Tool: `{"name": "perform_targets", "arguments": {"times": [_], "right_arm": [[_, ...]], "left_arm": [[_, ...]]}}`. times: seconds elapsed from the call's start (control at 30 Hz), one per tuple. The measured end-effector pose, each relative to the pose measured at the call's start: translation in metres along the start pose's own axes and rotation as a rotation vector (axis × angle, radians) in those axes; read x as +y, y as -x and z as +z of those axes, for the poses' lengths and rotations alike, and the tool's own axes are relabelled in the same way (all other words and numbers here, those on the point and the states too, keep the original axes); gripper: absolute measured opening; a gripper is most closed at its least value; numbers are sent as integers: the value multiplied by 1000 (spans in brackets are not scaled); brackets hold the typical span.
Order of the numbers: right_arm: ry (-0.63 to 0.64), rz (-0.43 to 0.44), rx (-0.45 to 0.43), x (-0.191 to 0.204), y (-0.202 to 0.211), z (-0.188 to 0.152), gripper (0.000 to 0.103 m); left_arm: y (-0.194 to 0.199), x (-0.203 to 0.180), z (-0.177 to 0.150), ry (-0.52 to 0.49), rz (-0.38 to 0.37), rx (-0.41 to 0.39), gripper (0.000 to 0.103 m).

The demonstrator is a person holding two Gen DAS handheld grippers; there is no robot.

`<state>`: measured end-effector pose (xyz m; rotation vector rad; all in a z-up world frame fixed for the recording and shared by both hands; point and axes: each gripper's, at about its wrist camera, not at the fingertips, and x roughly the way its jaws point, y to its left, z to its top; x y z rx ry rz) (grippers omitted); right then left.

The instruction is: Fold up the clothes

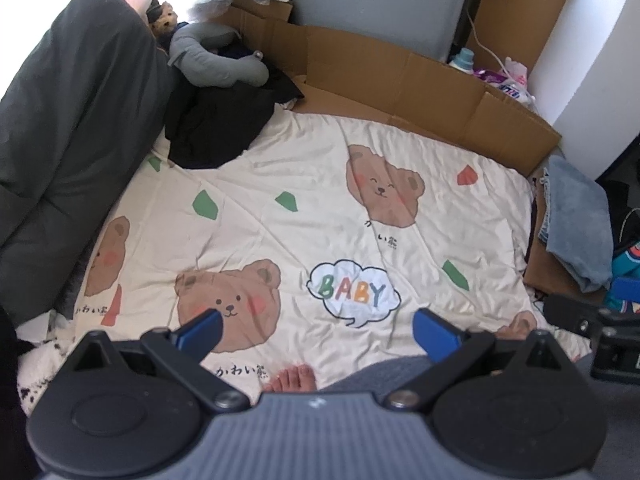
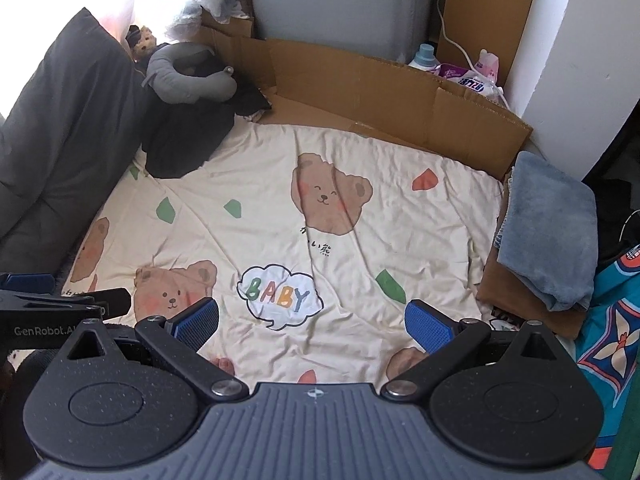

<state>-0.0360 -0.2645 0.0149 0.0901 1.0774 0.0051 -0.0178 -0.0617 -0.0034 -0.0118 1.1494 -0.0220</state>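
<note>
A cream bear-print sheet (image 1: 304, 208) covers the bed, ringed by flattened cardboard (image 1: 400, 80), a grey neck pillow (image 1: 216, 60) and a dark duvet (image 1: 68, 128). Dark clothes (image 1: 216, 128) lie heaped at the sheet's far left corner; a folded blue towel (image 2: 544, 232) sits at right. The left gripper (image 1: 316, 332) and right gripper (image 2: 312, 320) hover wide open, empty. Bare toes (image 1: 292, 378) show below.
</note>
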Motion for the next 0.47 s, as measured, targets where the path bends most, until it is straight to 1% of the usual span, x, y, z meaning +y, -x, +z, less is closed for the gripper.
{"name": "perform_targets", "arguments": {"times": [0.47], "right_arm": [[-8,0,5,-1,-1,1,102]], "left_arm": [[1,0,-1,-6,-11,-1,102]]}}
